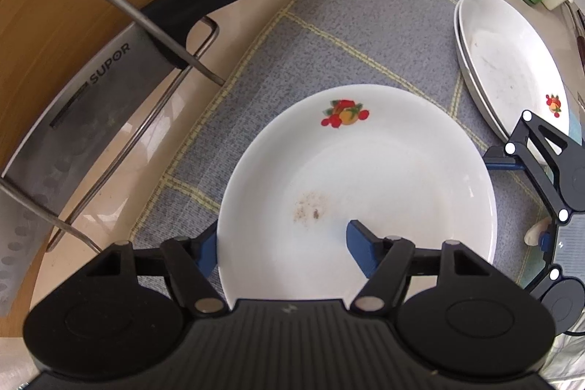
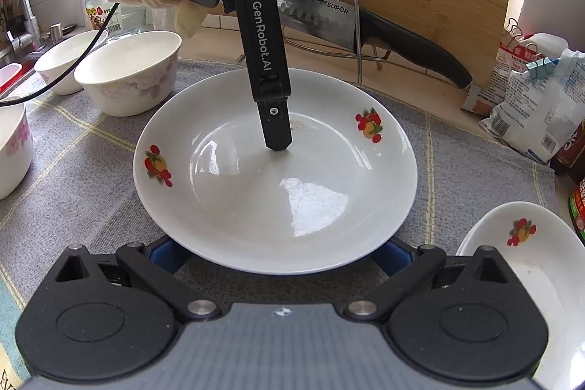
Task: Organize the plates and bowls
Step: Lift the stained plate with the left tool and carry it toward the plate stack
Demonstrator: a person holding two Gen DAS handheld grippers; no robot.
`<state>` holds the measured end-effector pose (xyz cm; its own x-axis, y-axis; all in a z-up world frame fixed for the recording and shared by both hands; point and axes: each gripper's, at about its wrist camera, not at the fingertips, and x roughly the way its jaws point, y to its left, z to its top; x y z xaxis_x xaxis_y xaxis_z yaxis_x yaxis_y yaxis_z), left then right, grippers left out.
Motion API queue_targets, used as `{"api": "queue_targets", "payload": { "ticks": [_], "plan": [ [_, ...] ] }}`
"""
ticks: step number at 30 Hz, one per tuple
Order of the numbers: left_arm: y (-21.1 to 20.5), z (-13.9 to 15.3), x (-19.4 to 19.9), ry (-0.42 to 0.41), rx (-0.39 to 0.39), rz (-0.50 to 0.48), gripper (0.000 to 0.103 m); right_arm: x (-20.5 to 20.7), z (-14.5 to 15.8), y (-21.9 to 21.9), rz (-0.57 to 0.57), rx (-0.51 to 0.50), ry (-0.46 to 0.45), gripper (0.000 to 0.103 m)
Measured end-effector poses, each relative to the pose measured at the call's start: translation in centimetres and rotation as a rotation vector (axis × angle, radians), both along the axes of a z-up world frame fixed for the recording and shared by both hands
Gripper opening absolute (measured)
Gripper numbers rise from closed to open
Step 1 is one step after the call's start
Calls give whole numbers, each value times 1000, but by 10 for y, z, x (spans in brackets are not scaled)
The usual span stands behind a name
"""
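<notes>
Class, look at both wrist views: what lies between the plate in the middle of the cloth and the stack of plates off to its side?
Only bare grey cloth: the plate and the stack of plates stand apart. The left wrist view shows it best.

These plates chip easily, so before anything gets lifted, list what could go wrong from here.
1. The left gripper has its fingers astride one rim of the glossy plate, not closed. Lifted by that edge alone, the plate may tilt or slip.
2. The knife sits in its rack just behind the plate, so a swing that way could strike the blade.
</notes>
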<state>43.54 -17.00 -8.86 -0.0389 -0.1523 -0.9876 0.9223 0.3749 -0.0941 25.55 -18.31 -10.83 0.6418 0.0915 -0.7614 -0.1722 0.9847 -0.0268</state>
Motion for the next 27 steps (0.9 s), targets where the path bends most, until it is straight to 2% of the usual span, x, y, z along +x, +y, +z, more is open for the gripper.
{"api": "queue_targets", "payload": {
  "ticks": [12, 27],
  "plan": [
    [16, 20, -16, -31, -29, 9, 69, -9, 14, 2, 12, -16, 1, 103],
    [29, 52, -58, -73, -40, 36, 69, -39, 39, 6, 45, -14, -18, 103]
  ]
}}
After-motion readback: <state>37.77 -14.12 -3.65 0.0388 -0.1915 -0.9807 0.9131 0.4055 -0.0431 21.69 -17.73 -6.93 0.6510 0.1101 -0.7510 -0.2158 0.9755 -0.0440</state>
